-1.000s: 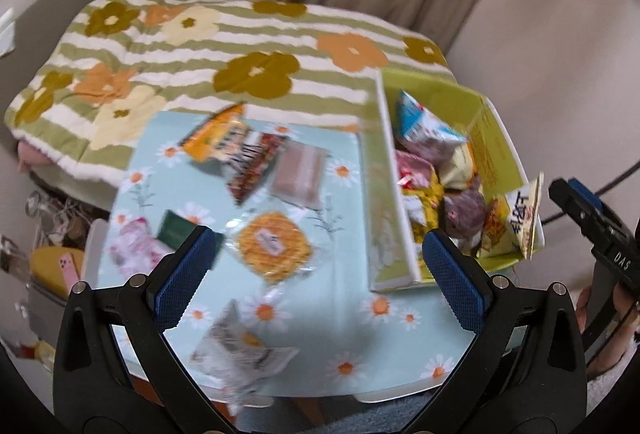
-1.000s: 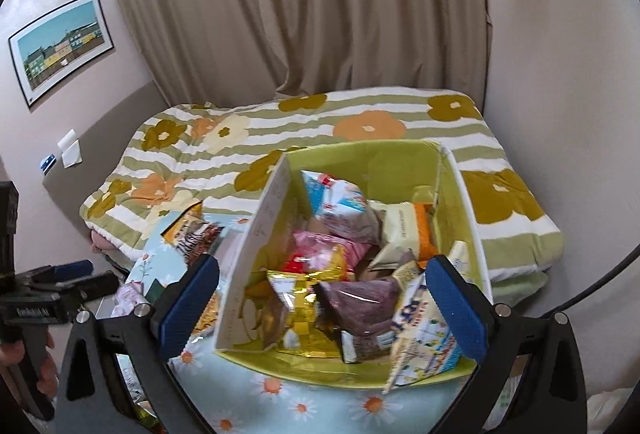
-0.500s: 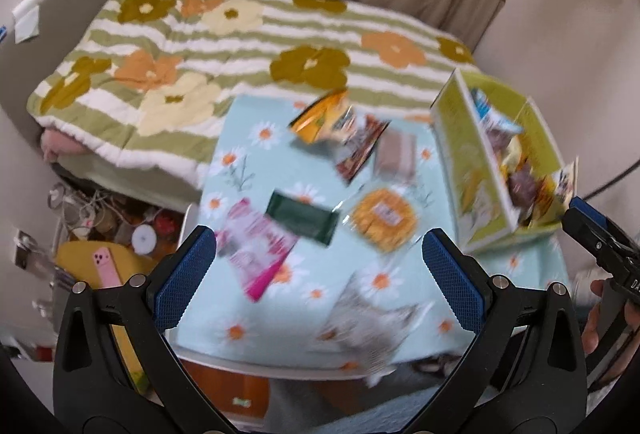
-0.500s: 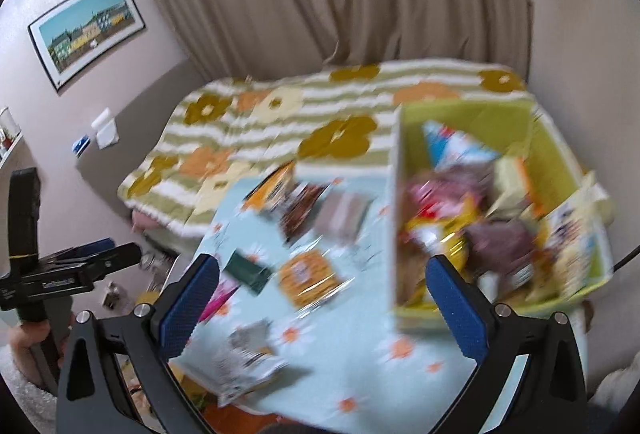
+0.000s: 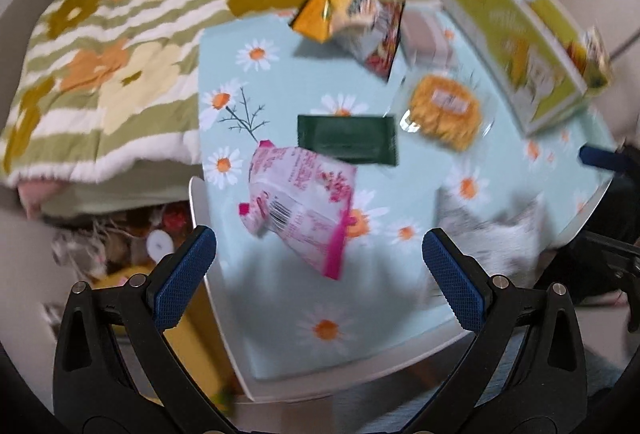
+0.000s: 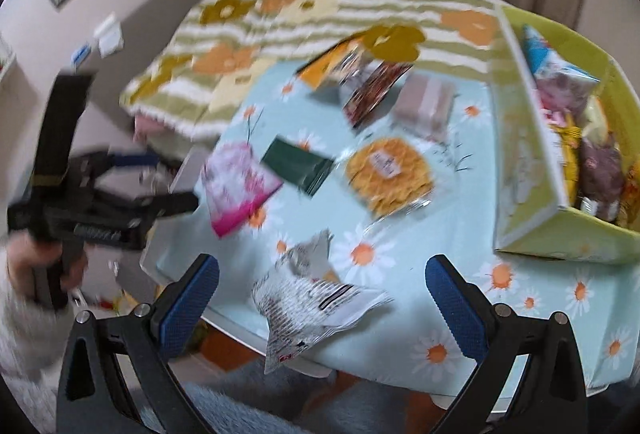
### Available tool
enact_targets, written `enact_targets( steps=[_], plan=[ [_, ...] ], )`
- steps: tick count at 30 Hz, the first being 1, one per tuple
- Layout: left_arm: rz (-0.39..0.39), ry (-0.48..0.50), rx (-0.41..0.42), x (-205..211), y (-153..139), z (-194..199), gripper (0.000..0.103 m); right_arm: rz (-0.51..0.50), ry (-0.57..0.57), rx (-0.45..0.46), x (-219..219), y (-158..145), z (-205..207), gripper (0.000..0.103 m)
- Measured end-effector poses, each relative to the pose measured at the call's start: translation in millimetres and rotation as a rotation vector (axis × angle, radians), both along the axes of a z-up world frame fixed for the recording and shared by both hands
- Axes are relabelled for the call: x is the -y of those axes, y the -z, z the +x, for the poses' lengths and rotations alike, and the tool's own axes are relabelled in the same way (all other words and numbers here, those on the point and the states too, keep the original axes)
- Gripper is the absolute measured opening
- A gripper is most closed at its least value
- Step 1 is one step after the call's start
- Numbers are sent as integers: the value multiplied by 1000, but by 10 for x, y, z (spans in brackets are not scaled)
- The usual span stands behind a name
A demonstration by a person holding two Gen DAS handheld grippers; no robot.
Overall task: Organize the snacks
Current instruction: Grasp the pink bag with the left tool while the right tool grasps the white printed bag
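Left wrist view: left gripper [image 5: 319,269] above pink snack packet [image 5: 302,200] on table [image 5: 280,318], jaws wide, empty. Right gripper [image 6: 322,300] likewise spread, empty, over silver packet [image 6: 310,300]; snack-filled green box [image 6: 532,162] at table's right.

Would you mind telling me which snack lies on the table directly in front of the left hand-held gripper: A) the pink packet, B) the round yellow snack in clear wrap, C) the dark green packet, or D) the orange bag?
A: the pink packet lies between and just beyond the open fingers of the left hand-held gripper, with the dark green packet farther on.
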State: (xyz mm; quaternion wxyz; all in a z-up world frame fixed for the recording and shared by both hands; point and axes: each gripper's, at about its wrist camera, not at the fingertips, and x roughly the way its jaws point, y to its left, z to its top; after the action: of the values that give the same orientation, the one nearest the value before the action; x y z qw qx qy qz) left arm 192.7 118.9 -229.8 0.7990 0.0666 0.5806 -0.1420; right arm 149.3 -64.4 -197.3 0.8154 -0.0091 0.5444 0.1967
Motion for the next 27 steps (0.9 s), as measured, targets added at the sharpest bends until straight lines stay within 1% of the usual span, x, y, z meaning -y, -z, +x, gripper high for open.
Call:
enact_targets(
  steps=[3,8,13,15,18,21,24,26,27],
  plan=[
    [35,66,-48,8,269,125,102,-45,-59,-37,-162,138,21,103],
    [57,116,-87,66,579,284,102,-107,-156,-92,-391,358,31,103],
    [83,152,-113,117,794,346,102,-153,-267,-122,-538,533,23,103],
    [89,161,-118,120,856,367,102,-177,-295,-136,-565,604,30,103],
    [91,167,-133,123,946,403,96,-209,-333,-159,-593,705,47,103],
    [104,185,-115,142,953,408,95,-225,-355,-174,-591,776,66,103],
    [97,196,-99,145,932,413,90,-230,-369,-185,-592,829,77,103],
    [92,192,-91,135,907,420,79,-228,-376,-196,-590,862,88,103],
    [91,188,-86,122,892,425,76,-225,-382,-205,-597,882,96,103]
  ],
)
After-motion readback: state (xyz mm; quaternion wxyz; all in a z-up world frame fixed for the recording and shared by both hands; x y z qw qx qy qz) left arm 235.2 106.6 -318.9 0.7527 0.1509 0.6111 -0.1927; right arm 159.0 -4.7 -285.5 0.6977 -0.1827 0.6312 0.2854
